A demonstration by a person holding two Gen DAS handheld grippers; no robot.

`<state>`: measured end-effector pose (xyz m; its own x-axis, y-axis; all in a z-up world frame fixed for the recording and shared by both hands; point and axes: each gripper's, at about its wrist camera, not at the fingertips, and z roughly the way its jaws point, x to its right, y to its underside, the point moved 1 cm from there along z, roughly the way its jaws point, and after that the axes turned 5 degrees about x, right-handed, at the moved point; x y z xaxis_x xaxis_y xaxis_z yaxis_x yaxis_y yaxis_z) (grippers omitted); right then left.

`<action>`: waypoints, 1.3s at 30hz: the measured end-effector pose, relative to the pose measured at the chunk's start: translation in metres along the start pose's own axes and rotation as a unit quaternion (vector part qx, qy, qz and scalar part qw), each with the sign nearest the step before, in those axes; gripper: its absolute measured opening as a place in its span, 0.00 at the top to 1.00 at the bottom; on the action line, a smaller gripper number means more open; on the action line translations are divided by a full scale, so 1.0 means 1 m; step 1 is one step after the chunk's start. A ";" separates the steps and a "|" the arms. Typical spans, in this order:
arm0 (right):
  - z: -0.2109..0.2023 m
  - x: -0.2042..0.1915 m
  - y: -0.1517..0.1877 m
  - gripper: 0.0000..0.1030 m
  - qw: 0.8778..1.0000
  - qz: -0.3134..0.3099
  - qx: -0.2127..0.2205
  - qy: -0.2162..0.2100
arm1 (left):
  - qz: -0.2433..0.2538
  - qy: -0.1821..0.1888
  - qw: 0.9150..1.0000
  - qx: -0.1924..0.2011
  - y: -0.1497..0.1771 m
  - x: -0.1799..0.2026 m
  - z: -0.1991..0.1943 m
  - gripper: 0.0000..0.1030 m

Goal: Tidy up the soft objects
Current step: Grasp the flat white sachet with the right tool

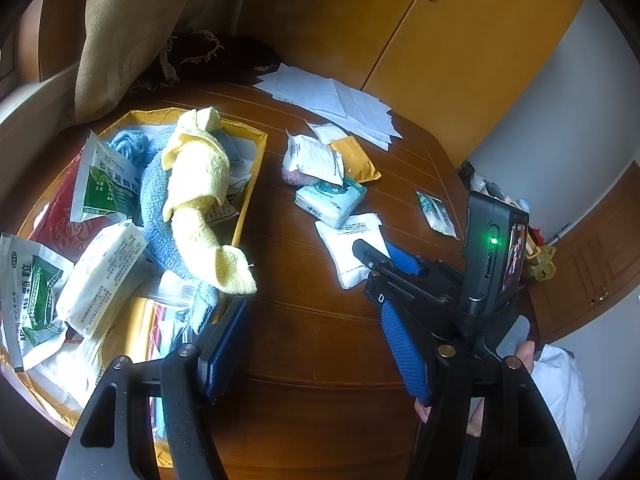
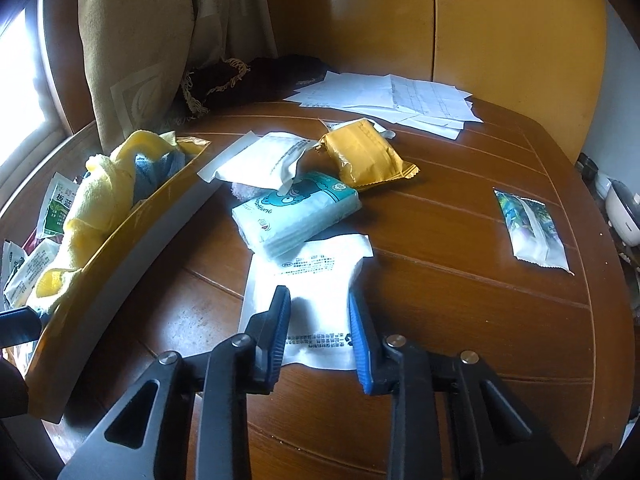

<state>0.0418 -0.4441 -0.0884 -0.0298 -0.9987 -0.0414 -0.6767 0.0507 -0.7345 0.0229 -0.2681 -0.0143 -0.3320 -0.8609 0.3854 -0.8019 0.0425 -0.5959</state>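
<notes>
A flat white packet (image 2: 316,276) lies on the brown table, and my right gripper (image 2: 320,320) is shut on its near half, a blue pad on each side. From the left wrist view the right gripper (image 1: 376,254) sits over that white packet (image 1: 344,240). My left gripper (image 1: 312,306) stands open above bare wood, nothing between its fingers, just right of a yellow tray (image 1: 256,168). In the tray lie a yellow towel (image 1: 196,184), a blue towel (image 1: 154,200) and several sachets. Behind the white packet rests a teal tissue pack (image 2: 296,212).
A torn white packet (image 2: 264,160), a mustard-yellow packet (image 2: 364,154) and a bit of pink fluff (image 2: 244,190) lie behind the tissue pack. A small sachet (image 2: 532,228) sits to the right, loose papers (image 2: 400,100) at the back. A curtain (image 2: 136,40) hangs over the far left.
</notes>
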 end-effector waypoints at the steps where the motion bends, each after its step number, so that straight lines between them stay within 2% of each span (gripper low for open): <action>1: -0.001 -0.001 0.000 0.75 1.000 -0.002 0.001 0.002 | -0.001 0.000 1.000 -0.001 0.000 0.000 0.000 0.31; 6: -0.006 -0.003 0.003 0.86 1.000 -0.009 0.012 0.012 | 0.001 0.000 1.000 -0.002 0.001 0.001 0.000 0.31; 12: -0.013 -0.002 0.002 0.91 1.000 -0.003 0.025 0.005 | 0.005 0.001 1.000 -0.001 0.002 0.003 -0.001 0.31; 21: -0.028 0.021 0.007 0.93 0.998 0.049 0.027 -0.028 | 0.004 0.000 1.000 -0.001 0.000 0.002 0.000 0.31; 27: -0.034 0.049 0.009 0.93 0.992 0.110 0.026 -0.055 | 0.009 0.001 1.000 -0.006 -0.003 0.007 0.007 0.31; 39: -0.032 0.080 0.013 0.93 0.984 0.170 0.045 -0.026 | 0.045 -0.013 0.999 -0.013 -0.020 0.035 0.038 0.31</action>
<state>0.0073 -0.5232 -0.0792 -0.2037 -0.9222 -0.3287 -0.5664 0.3849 -0.7287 0.0465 -0.3178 -0.0155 -0.3908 -0.8660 0.3119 -0.7818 0.1335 -0.6091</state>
